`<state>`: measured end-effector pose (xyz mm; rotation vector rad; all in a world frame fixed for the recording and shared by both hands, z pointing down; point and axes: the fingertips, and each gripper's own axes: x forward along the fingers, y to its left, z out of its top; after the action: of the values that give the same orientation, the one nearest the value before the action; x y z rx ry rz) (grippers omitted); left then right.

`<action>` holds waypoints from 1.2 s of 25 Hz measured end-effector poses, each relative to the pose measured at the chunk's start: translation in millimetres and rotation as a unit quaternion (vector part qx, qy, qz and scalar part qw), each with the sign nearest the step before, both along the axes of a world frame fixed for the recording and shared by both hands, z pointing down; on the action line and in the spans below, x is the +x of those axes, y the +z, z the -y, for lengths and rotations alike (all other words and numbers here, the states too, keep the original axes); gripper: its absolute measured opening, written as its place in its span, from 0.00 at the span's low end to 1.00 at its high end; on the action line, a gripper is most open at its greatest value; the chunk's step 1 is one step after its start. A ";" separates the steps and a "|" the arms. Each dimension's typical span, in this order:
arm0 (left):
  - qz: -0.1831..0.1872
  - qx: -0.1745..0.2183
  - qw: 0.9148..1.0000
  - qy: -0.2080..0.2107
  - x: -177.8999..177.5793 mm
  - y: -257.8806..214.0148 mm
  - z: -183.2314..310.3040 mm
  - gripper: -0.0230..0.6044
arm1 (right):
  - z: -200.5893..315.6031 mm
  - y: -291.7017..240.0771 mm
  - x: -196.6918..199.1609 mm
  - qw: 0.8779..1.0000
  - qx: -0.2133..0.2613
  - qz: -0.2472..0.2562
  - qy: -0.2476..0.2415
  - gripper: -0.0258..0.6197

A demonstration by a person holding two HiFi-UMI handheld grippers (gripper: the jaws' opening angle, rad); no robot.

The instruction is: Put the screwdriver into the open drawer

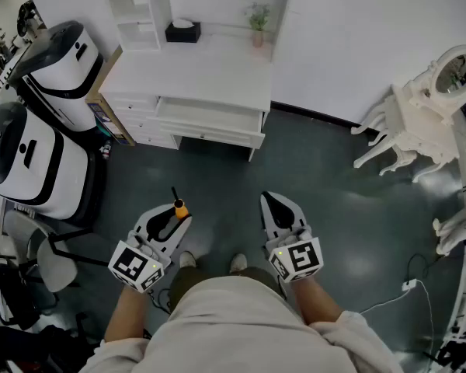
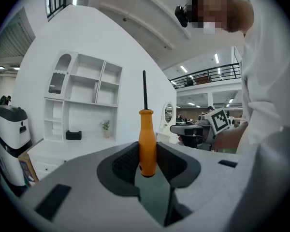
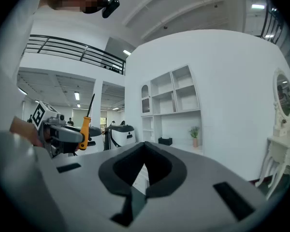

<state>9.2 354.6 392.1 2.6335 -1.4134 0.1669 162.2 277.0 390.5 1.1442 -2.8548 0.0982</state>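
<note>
My left gripper [image 1: 176, 212] is shut on the screwdriver [image 1: 180, 207]: both pads press its orange handle [image 2: 147, 144], and the black shaft stands up past the fingertips. It hangs over the dark floor in front of my feet. Further ahead is the white desk [image 1: 194, 72], whose drawer [image 1: 217, 133] is pulled open below the top. My right gripper [image 1: 273, 202] is beside the left one, its jaws together with nothing in them [image 3: 145, 146]. In the right gripper view the screwdriver [image 3: 85, 129] shows at the left, held upright.
Two white-and-black machines [image 1: 54, 64] stand left of the desk beside a cardboard box [image 1: 101, 103]. White ornate furniture [image 1: 419, 115] fills the right side. A tissue box [image 1: 182, 31] and a small plant [image 1: 258, 18] sit on the desk. A cable [image 1: 410, 286] lies on the floor at right.
</note>
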 end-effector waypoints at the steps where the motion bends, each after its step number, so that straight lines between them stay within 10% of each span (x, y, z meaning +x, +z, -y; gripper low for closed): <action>1: 0.000 0.000 1.000 0.000 0.4 0.0 0.6 0.22 | 0.4 0.4 0.3 1.000 0.000 0.000 0.000 0.04; 30: 0.003 0.001 0.999 -0.033 10.6 5.5 56.6 0.22 | 52.8 15.3 13.2 0.999 -0.013 -0.005 -0.029 0.04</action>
<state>19.8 297.9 397.6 2.5858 -1.5007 0.1648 175.3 224.2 405.8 1.0536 -2.8665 0.1272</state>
